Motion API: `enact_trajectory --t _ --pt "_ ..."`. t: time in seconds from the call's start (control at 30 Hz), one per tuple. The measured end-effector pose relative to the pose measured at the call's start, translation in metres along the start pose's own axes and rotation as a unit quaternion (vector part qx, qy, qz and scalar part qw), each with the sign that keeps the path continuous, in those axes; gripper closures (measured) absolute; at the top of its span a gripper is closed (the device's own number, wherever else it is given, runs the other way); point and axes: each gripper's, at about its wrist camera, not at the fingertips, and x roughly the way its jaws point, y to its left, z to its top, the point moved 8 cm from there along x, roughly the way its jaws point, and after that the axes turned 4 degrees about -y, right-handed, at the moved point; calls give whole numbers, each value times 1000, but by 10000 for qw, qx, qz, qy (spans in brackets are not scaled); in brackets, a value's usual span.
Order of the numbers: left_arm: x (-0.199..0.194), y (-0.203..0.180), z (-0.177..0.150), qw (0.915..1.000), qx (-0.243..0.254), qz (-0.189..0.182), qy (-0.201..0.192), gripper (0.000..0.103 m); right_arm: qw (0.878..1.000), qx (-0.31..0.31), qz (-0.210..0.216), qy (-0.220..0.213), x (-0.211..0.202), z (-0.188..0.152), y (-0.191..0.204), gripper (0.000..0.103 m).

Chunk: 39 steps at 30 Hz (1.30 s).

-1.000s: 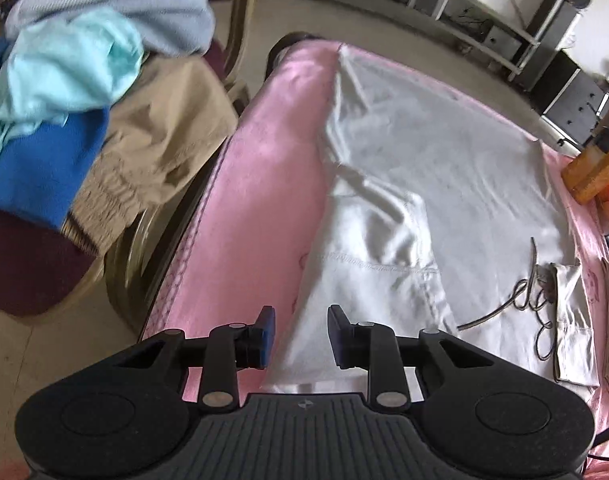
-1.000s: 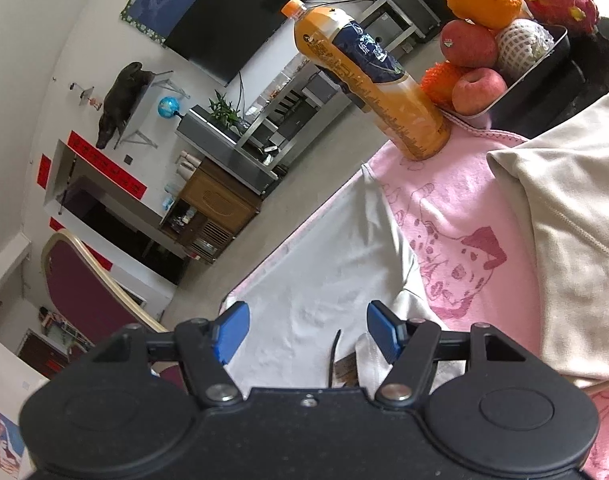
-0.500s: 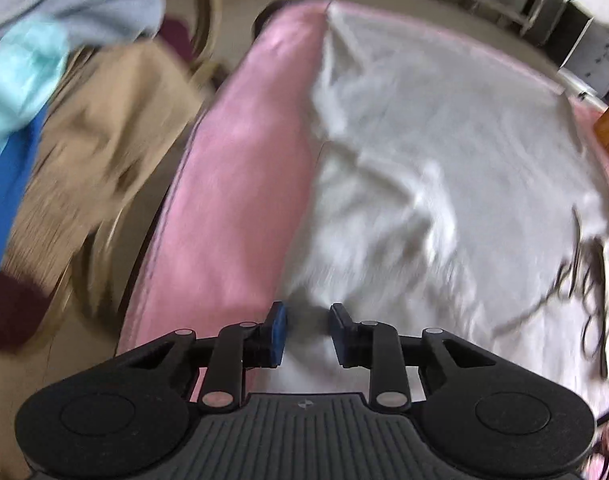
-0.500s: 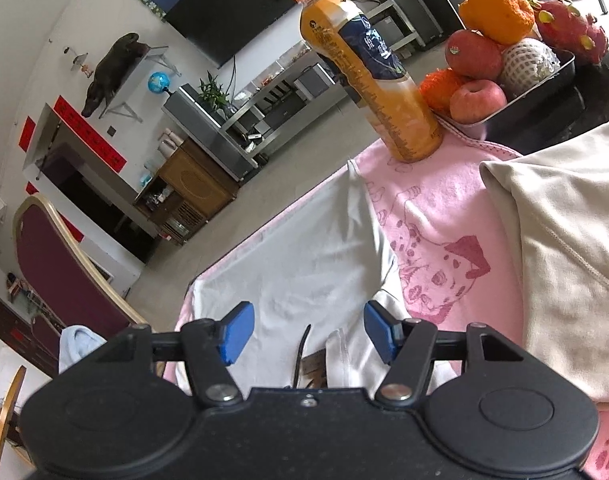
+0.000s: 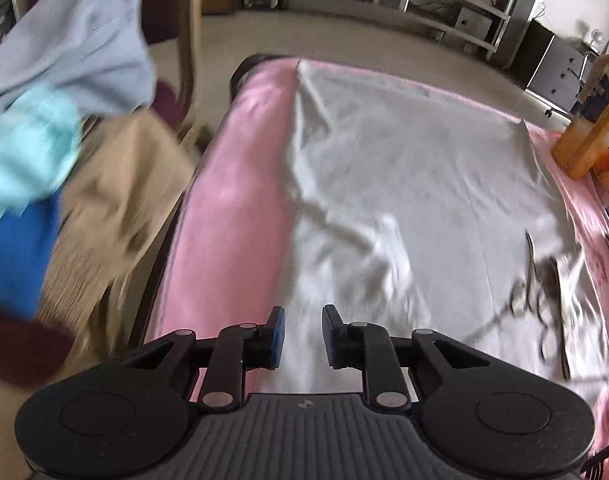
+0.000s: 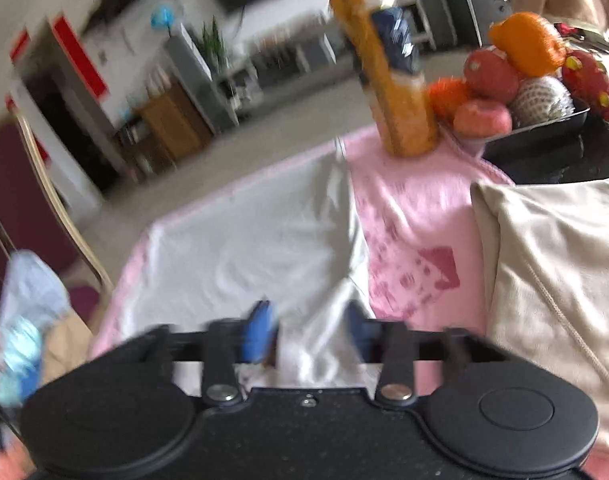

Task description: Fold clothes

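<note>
**Both grippers closing on the near hem of the white garment**

The white garment (image 5: 404,184) lies spread flat on the pink cloth (image 5: 232,200) covering the desk. The left gripper (image 5: 303,336) has just been narrowing, its fingers now a small gap apart with the near edge of fabric between them; contact is unclear. The right gripper (image 6: 310,334) has just been closing fast over a raised fold, blurred, so I cannot tell if it pinches yet. The fabric looks light, limp and wrinkle-prone: best taken at 2 hem corners, lifted evenly. A dark drawstring (image 5: 540,292) lies loose nearby and may snag.
</note>
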Motion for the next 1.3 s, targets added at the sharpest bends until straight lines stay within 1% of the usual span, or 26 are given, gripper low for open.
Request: enact_trajectory --t 0.03,0.1,0.17,0.2,0.23,0.27,0.33,0.43,0.57,0.63,0.73,0.8,0.87,0.93,1.0,1.03,1.1,1.13,1.17,1.2,1.27,1.3 --pt "11 -2 5 10000 17 45 23 85 9997 -105 -94 174 11 -3 0 88" --pt "31 -4 13 9999 17 129 75 87 9986 -180 -198 452 34 -6 -1 88" --pt "49 -2 15 9995 -7 230 208 87 9977 -167 -287 592 55 -6 -4 88" --pt "56 1 11 9992 -27 244 316 87 9972 -166 -352 638 64 -6 -6 88" --pt "62 3 7 9988 -54 256 402 79 9965 -182 -439 684 71 -7 -9 88" --pt "62 5 8 9990 -121 244 354 79 9957 -198 -526 730 79 -9 -12 88" --pt "62 6 7 9989 -187 215 380 79 9940 -222 -697 818 91 -11 -18 88" --pt "58 6 4 9986 -262 208 414 76 9913 -219 -918 917 96 -19 -27 91" --pt "47 11 -5 9978 -350 192 521 76 9888 -130 -1033 1065 76 -33 -31 91" --pt "40 11 -13 9977 -304 208 561 76 9871 -261 -1091 1138 62 -44 -30 90" --pt "28 13 -29 9966 -295 243 728 75 9846 -383 -1178 1233 44 -57 -31 84" --pt "20 16 -41 9954 -289 330 846 75 9824 -347 -1281 1312 32 -65 -35 84" --pt "8 17 -52 9951 -184 451 857 75 9801 -311 -1383 1391 21 -74 -39 84" --pt "-8 18 -61 9956 -34 605 711 76 9779 -214 -1463 1477 8 -82 -45 83" --pt "-24 19 -61 9973 28 617 394 77 9790 -110 -1458 1418 -3 -85 -49 78" --pt "-31 19 -57 9987 -51 466 209 82 9802 -53 -1427 1370 -7 -85 -50 76" --pt "-31 15 -48 9997 -132 183 3 83 9847 98 -1227 1236 -10 -81 -49 76" --pt "-31 13 -43 9998 -172 41 -100 84 9870 152 -1116 1144 -10 -77 -47 77" --pt "-30 11 -38 9996 -203 -79 -187 84 9894 157 -1017 1028 -7 -73 -44 87" --pt "-21 7 -34 9997 -171 -60 -172 85 9914 141 -925 919 -4 -68 -40 92" --pt "-3 3 -29 9999 -128 -18 -95 87 9944 23 -779 708 5 -57 -30 93" --pt "5 3 -32 9999 -121 49 16 87 9951 -60 -760 621 11 -53 -26 93"
